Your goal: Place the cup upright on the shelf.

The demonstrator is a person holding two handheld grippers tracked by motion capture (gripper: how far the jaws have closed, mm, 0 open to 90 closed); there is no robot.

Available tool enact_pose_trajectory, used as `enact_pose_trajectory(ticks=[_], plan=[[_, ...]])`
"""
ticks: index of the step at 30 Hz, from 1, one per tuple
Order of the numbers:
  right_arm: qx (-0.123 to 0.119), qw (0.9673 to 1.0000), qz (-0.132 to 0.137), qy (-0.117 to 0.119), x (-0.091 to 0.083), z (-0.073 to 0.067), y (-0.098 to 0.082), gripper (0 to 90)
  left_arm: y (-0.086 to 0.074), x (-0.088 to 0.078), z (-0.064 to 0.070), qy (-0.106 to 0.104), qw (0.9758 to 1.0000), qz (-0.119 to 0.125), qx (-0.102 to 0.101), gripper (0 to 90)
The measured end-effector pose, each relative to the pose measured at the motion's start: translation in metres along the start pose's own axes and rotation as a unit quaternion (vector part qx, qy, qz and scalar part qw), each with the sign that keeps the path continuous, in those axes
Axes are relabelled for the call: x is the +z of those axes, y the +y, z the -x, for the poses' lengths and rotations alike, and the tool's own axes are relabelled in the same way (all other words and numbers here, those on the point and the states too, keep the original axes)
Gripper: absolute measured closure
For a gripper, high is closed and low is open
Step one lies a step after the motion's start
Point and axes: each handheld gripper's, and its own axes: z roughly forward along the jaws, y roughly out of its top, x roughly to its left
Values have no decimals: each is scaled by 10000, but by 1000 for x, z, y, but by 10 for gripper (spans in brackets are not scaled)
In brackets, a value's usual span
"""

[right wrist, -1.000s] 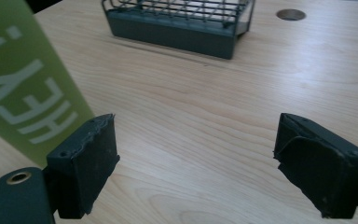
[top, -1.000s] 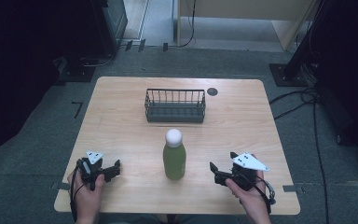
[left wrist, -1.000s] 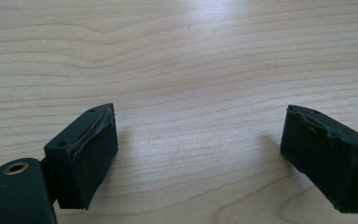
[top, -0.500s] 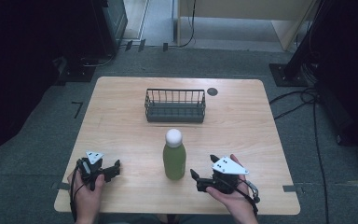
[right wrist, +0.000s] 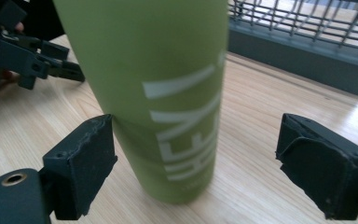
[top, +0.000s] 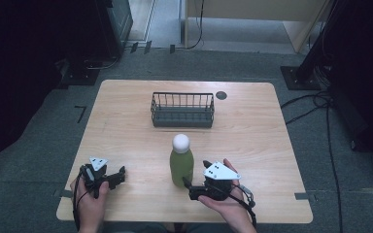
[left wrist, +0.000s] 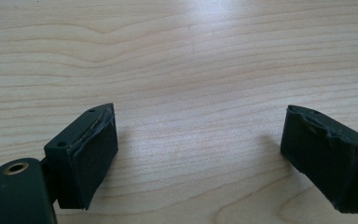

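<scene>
Right gripper: held low at the table's near edge, its jaws have just been opening and now stand wide around the foot of the green bottle; in the right gripper view one pad sits just at the bottle's side while the other stands clear, so nothing is gripped.
Left gripper: resting on the bare wood well to the left of the bottle, jaws parted with nothing between them.
Green bottle: upright with its white cap on, in front of the wire basket and apart from it, between the two grippers.
Wire basket: dark, empty as far as the high view tells, behind the bottle toward the far side of the wooden table.
Step in hand: by the look of it, the approach for a grasp on the bottle's lower body.
Next move: likely to centre the bottle between the jaws, then close evenly; a push from one pad alone could tip the tall bottle.
</scene>
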Motion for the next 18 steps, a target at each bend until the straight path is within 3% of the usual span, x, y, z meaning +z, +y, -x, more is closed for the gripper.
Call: enact_pose_trajectory(ticks=[18], plan=[[105, 9997, 157, 128, 28, -13, 10, 136, 0, 0, 0, -1, 10000, -2, 15, 114]])
